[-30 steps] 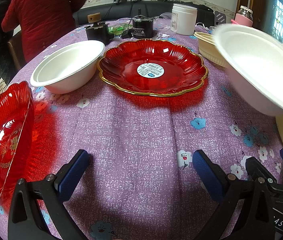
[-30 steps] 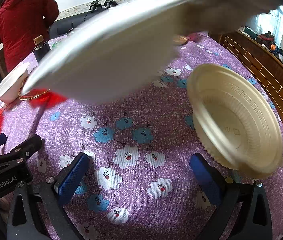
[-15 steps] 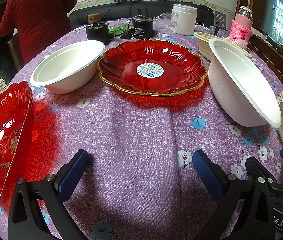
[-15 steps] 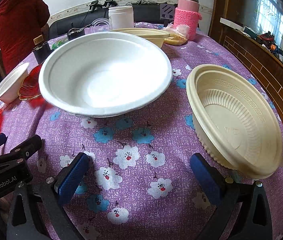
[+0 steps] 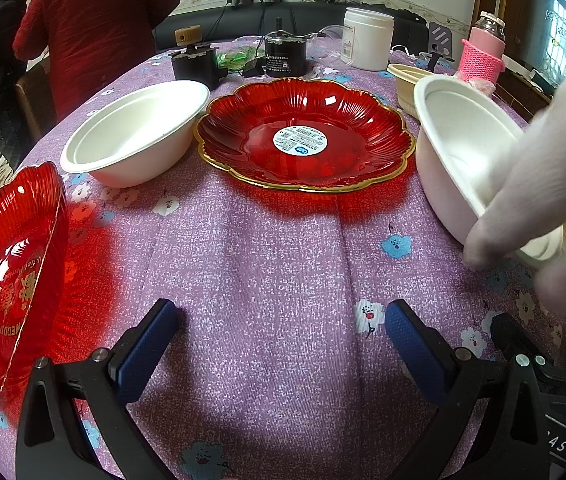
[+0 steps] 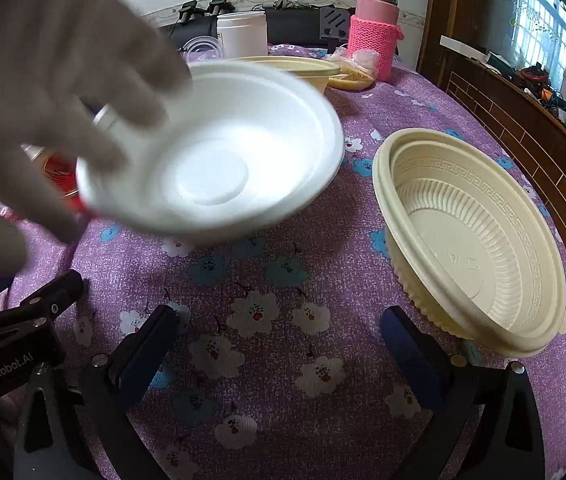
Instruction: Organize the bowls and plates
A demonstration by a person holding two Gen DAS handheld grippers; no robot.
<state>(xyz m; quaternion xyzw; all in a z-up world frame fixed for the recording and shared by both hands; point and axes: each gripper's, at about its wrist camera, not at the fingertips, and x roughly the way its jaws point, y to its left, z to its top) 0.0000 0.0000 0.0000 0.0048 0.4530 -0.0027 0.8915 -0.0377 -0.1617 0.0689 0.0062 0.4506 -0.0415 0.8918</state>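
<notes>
Item 1: large white foam bowl (image 6: 219,160), centre-right of the round table w/ purple flowered cloth (image 5: 283,248). A white-gloved hand (image 6: 43,92) grips its near-left rim; bowl is blurred, prob. tilted or just off the cloth, can't tell which.

Item 2: second white foam bowl (image 5: 139,132), far left, upright, just beside item 3.

Item 3: red scalloped gold-rimmed plate w/ centre sticker (image 5: 303,140), far centre.

Item 4: second red plate (image 5: 7,280), near left edge.

Item 5: cream ribbed plastic bowl (image 6: 471,240), near right; another cream bowl (image 6: 295,66) far behind.

Tools: left gripper (image 5: 279,340) and right gripper (image 6: 279,340) both low at near edge, jaws apart, holding nothing.

Step, likely: white bowls to be nested. Advice: wait till the hand clears, pinch one rim wall squarely, keep bowl level, lower concentric into its twin; foam is light, so go gently.
</notes>
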